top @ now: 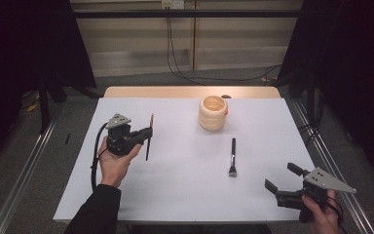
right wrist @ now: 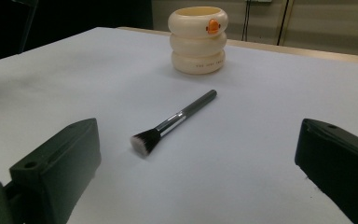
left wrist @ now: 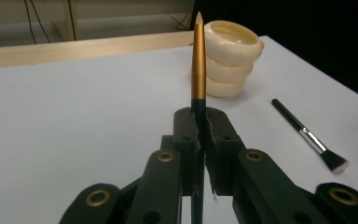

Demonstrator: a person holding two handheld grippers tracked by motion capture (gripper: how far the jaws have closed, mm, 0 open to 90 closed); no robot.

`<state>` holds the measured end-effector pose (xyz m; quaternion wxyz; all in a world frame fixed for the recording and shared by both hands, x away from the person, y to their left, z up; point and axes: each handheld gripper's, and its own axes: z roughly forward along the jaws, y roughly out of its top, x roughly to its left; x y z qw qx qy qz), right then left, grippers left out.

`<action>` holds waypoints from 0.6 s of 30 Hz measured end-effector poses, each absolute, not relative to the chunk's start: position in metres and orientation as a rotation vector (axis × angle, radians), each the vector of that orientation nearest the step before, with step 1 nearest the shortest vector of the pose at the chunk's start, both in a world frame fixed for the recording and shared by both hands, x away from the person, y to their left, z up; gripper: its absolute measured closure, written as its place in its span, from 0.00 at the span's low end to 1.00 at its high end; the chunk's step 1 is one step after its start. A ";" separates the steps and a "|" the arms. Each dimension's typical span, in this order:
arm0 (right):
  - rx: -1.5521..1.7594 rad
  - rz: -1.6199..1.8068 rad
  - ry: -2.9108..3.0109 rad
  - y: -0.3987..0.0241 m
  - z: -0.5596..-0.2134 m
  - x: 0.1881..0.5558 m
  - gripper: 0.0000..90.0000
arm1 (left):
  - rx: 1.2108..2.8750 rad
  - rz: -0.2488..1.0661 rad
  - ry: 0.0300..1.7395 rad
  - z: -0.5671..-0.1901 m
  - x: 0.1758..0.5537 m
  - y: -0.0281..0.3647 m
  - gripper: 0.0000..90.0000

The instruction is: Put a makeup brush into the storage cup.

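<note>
**Left hand-held gripper has the gold-ended brush, right one sits wide open**

So, starting at the left of the high view: the left hand-held gripper (top: 143, 135) is held up off the white tabletop (top: 175, 185) by the person's left hand (top: 114, 163), with the dark sleeve coming in from the bottom edge. Its jaws are clamped tight on a thin brush with a gold end (top: 149, 136), which stands roughly upright across the jaws. In the left gripper view you can see it well: the gold part of that brush (left wrist: 198, 60) rises straight out from between the two black pads and narrows to a pale tip, while the dark lower part runs down below the jaws.

Moving toward the middle, a cream ribbed holder (top: 213, 113) stands upright near the far edge of the tabletop, open at the top. The right gripper view shows a small orange mark near its rim (right wrist: 211, 25).

Nearer the person and a bit right of the holder, a flat-headed makeup brush (top: 233, 157) lies on the tabletop, well apart from the holder, bristles toward the person and handle pointing at the far edge.

Over at the right, the right hand-held gripper (top: 280, 179) is low near the front corner, jaws spread wide with nothing in between. In its own view the lying brush (right wrist: 172, 122) sits ahead of the gap.
</note>
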<state>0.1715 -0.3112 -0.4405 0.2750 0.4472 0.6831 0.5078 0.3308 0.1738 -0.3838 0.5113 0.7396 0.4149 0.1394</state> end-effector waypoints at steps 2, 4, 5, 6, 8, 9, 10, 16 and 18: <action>1.199 1.364 1.836 -0.311 -0.440 0.171 0.00 | 1.756 0.340 0.978 -0.383 0.327 0.176 0.93; 1.199 1.363 1.836 -0.311 -0.440 0.171 0.00 | 1.747 0.345 0.971 -0.383 0.324 0.178 0.93; 1.199 1.361 1.837 -0.311 -0.440 0.171 0.00 | 1.743 0.333 0.969 -0.383 0.323 0.177 0.93; 1.201 1.362 1.834 -0.311 -0.440 0.171 0.00 | 1.745 0.333 0.959 -0.382 0.319 0.177 0.93; 1.207 1.365 1.835 -0.311 -0.440 0.171 0.00 | 1.741 0.334 0.937 -0.381 0.313 0.175 0.93; 1.207 1.364 1.835 -0.311 -0.441 0.171 0.00 | 1.739 0.339 0.922 -0.380 0.309 0.174 0.93; 1.210 1.364 1.833 -0.311 -0.441 0.171 0.00 | 1.728 0.340 0.919 -0.380 0.306 0.174 0.93; 1.199 1.365 1.830 -0.311 -0.440 0.171 0.00 | 1.689 0.316 0.895 -0.375 0.297 0.173 0.93; 1.182 1.374 1.831 -0.311 -0.440 0.171 0.00 | 1.673 0.287 0.890 -0.375 0.296 0.172 0.93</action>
